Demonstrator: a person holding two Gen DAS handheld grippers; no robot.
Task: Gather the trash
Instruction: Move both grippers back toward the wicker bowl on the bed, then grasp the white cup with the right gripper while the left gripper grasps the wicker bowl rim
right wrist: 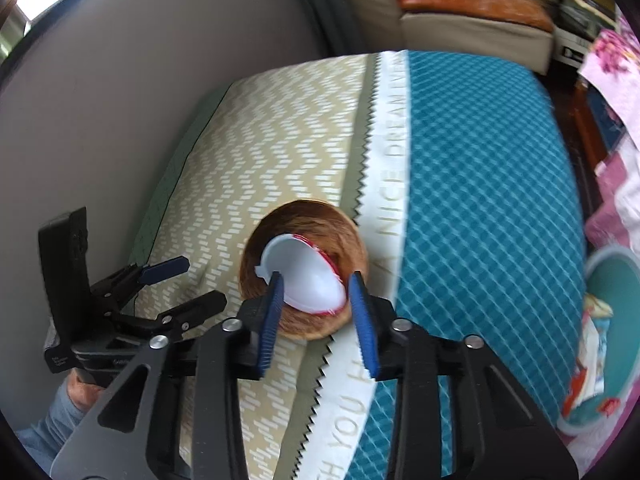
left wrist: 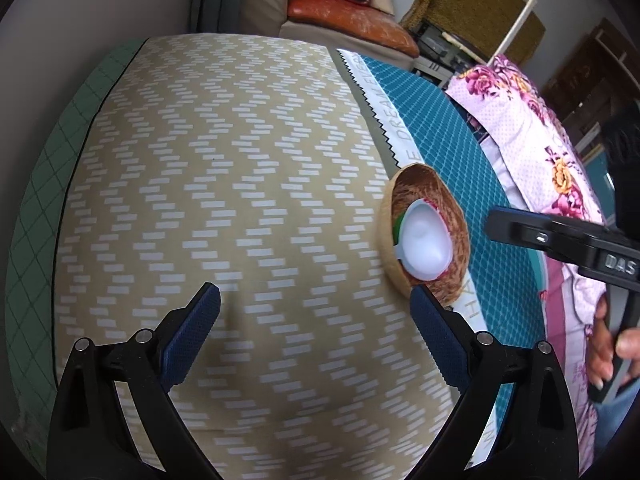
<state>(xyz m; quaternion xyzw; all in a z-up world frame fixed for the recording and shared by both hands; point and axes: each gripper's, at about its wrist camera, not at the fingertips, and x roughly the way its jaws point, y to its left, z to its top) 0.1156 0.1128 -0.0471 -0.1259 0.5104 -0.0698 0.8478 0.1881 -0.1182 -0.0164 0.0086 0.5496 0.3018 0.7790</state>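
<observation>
A round woven basket sits on the bed where the beige zigzag sheet meets the teal sheet. In it lies a white plastic cup with a red rim, tipped on its side, over something green. My left gripper hangs open above the beige sheet, left of the basket, and holds nothing. In the right wrist view my right gripper is just above the basket. Its blue pads stand on either side of the cup. The right pad is clear of the cup.
A grey wall runs along the bed's left side. A pink floral blanket lies at the bed's right edge. A teal tub with coloured wrappers sits at the right. A couch with an orange cushion stands beyond the bed.
</observation>
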